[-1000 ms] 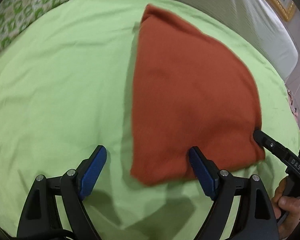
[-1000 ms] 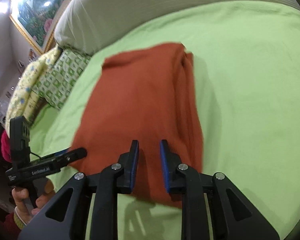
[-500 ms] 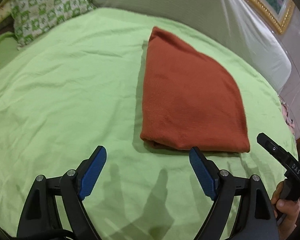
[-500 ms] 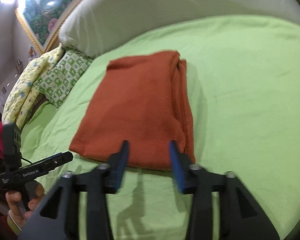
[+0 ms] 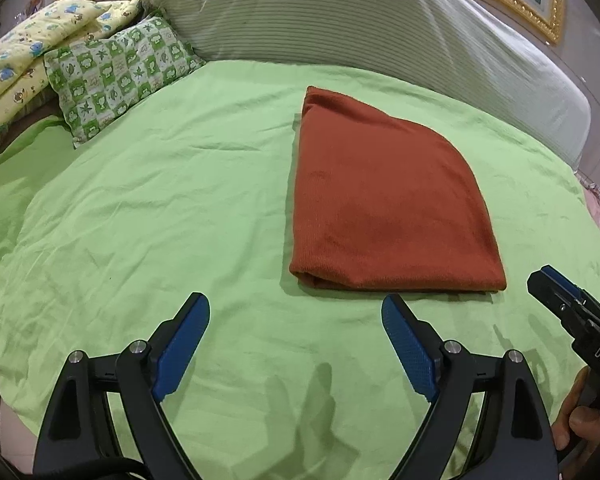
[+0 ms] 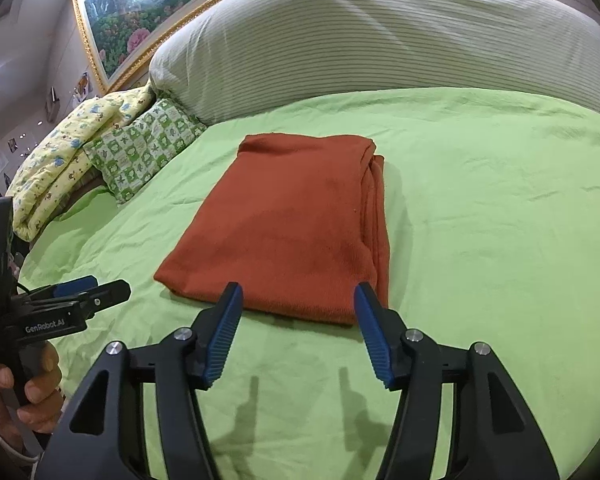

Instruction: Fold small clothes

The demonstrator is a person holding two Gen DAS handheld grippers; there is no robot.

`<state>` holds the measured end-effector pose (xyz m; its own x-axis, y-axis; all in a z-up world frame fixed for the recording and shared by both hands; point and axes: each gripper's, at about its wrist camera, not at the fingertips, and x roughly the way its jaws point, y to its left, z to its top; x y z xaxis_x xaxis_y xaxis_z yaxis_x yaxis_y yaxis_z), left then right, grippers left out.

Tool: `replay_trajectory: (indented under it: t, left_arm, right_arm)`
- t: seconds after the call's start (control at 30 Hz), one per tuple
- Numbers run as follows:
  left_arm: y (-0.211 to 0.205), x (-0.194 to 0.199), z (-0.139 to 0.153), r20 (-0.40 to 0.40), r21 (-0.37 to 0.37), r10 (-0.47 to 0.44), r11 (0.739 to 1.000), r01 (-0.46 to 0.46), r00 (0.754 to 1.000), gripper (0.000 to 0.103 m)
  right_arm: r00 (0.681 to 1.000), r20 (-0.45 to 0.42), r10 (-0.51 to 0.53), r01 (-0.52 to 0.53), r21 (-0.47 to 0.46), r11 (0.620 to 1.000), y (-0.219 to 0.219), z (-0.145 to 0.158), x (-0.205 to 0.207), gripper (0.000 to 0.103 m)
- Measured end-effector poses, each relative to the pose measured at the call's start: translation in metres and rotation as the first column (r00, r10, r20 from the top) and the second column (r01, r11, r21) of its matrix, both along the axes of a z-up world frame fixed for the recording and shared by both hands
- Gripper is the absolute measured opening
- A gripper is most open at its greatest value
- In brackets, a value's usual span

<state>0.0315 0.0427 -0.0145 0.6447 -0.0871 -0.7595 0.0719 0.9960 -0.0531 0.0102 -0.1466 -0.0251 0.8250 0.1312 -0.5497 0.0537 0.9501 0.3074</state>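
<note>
A rust-orange garment (image 5: 384, 208) lies folded flat on the green bed sheet (image 5: 160, 208); it also shows in the right wrist view (image 6: 292, 224), with stacked layers along its right edge. My left gripper (image 5: 296, 308) is open and empty, held above the sheet just short of the garment's near edge. My right gripper (image 6: 298, 294) is open and empty, its fingertips over the garment's near edge. The right gripper also shows at the right edge of the left wrist view (image 5: 556, 292), and the left gripper at the left of the right wrist view (image 6: 96, 292).
A large striped grey cushion (image 5: 360, 20) runs along the back of the bed. A green patterned pillow (image 5: 120, 72) and a yellow printed quilt (image 5: 16, 64) lie at the back left. A gold-framed painting (image 6: 140, 4) hangs behind. The bed edge curves at right.
Both grippers have drawn back and up from the garment. The right gripper, nearly shut at the garment's near edge a second ago, has opened and let it go. The garment lies flat.
</note>
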Motion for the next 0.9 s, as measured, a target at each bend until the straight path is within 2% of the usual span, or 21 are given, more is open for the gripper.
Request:
replay_trajectory:
  t: [0.17, 0.43, 0.63, 0.9]
  left_arm:
    - [0.002, -0.012, 0.002, 0.027, 0.035, 0.029, 0.999, -0.030, 0.999, 0.088]
    - [0.004, -0.032, 0.002, 0.083, 0.089, 0.058, 0.994, -0.066, 0.995, 0.089]
    - [-0.009, -0.038, 0.001, 0.115, 0.158, 0.007, 0.987, -0.025, 0.993, 0.090]
    - [-0.014, -0.027, -0.003, 0.123, 0.177, -0.036, 0.984, 0.013, 0.992, 0.094]
  right_arm:
    - [1.000, -0.006, -0.007, 0.007, 0.001, 1.000, 0.000, -0.005, -0.010, 0.062]
    - [1.000, -0.002, 0.004, -0.004, -0.022, 1.000, 0.007, -0.015, -0.027, 0.073]
    - [1.000, 0.003, 0.029, -0.029, -0.057, 0.998, 0.016, -0.018, -0.033, 0.080]
    - [0.999, -0.004, 0.048, -0.048, -0.114, 0.992, 0.021, -0.019, -0.027, 0.085]
